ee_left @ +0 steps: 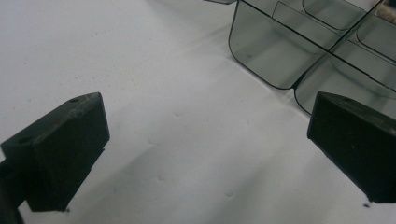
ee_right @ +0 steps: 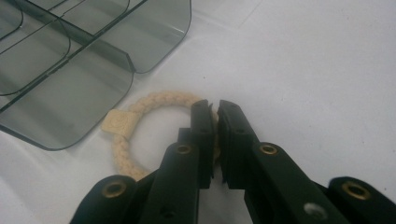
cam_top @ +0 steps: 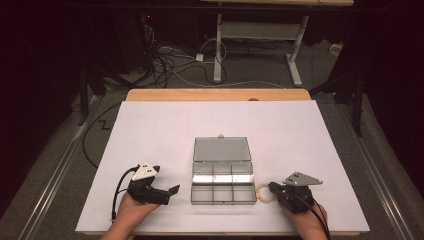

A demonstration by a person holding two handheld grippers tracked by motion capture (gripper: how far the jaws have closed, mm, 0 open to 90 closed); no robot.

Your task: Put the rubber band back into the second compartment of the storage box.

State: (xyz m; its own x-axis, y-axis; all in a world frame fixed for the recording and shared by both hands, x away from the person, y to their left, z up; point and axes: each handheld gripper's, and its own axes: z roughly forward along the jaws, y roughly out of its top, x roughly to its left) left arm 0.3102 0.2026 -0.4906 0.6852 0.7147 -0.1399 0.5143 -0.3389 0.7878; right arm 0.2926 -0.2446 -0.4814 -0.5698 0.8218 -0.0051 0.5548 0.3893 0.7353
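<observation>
A cream braided ring (ee_right: 122, 122) with a small square tag lies on the white table beside the near right corner of a clear grey compartment box (ee_right: 70, 60). My right gripper (ee_right: 215, 108) is shut on the ring's right side, the cord pinched between its black jaws. From above, the ring (cam_top: 263, 193) sits just right of the open box (cam_top: 222, 189), with the right gripper (cam_top: 272, 188) at it. My left gripper (cam_top: 172, 191) rests left of the box, jaws wide apart. Its own view has the left gripper (ee_left: 205, 140) over bare table with the box corner (ee_left: 280, 51) ahead.
The box lid (cam_top: 221, 149) lies folded back flat behind the compartments. The white sheet (cam_top: 160, 125) covers a wooden table. Beyond it are cables on the floor and a desk frame (cam_top: 257, 35).
</observation>
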